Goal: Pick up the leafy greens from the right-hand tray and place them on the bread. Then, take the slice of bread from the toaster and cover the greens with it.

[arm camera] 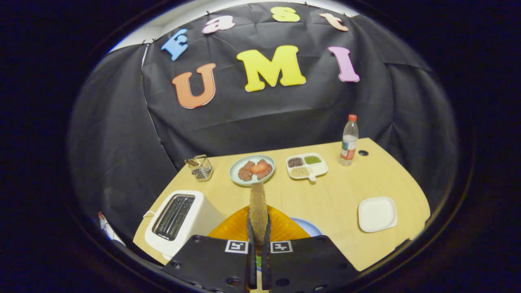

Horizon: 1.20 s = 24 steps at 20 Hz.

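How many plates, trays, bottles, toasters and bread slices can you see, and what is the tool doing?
Plates: 3 (green plate with food, white plate, blue plate behind the orange thing)
Trays: 1 (divided tray)
Bottles: 1 (bottle)
Toasters: 1 (toaster)
Bread slices: 1 (bread slice, pinched between the tool's fingers)
Total: 7

A: What sits around the round plate [252,170] of meat patties and tomato?
B: A small wire basket [200,167] to its left. Just right of it, a divided dish [307,166] of grains, then a clear bottle [349,141] with a red cap standing upright.
A: And nearer?
B: A square white plate [377,214], well apart, on the table [333,195].
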Available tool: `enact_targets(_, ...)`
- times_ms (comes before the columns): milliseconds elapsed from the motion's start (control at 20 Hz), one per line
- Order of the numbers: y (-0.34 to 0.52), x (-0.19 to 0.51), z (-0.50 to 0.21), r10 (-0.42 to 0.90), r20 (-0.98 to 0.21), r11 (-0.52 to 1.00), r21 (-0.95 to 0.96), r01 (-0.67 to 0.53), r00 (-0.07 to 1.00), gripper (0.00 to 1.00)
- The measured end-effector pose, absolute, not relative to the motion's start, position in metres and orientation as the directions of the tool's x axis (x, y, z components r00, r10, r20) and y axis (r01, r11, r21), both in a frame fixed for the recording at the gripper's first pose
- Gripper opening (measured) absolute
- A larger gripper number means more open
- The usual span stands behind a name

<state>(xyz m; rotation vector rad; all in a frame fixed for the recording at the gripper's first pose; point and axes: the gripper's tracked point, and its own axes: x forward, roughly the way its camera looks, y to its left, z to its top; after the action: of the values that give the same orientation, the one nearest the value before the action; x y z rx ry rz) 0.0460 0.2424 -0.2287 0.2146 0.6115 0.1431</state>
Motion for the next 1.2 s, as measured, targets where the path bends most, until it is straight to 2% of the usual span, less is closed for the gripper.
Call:
enact_targets(200, 0.249, 0.037, -0.27, 0.231, -0.593, 0.943, 0.33, -0.029, 0.771, 0.05)
enact_targets(450, 0.254, 0.032, -0.285, 0.29, -0.571, 0.897, 0.442, -0.01, 0.768, 0.05)
enact_targets(700, 0.227, 0.035, -0.307, 0.253, -0.579, 0.911, 0.412, 0.01, 0.775, 0.05)
enact_targets(800, 0.22, 0.035, -0.317, 0.251, -0.596, 0.913, 0.407, 0.017, 0.763, 0.06)
enact_targets(850, 0.217, 0.036, -0.319, 0.253, -0.6, 0.913, 0.407, 0.017, 0.759, 0.1)
enact_targets(1000, 0.211, 0.038, -0.326, 0.249, -0.618, 0.922, 0.388, 0.014, 0.746, 0.11)
enact_targets(1050, 0.207, 0.038, -0.33, 0.241, -0.631, 0.927, 0.375, 0.018, 0.737, 0.2)
enact_targets(1100, 0.206, 0.037, -0.334, 0.239, -0.643, 0.93, 0.367, 0.019, 0.727, 0.24)
enact_targets(1200, 0.203, 0.036, -0.344, 0.233, -0.664, 0.937, 0.348, 0.018, 0.71, 0.41)
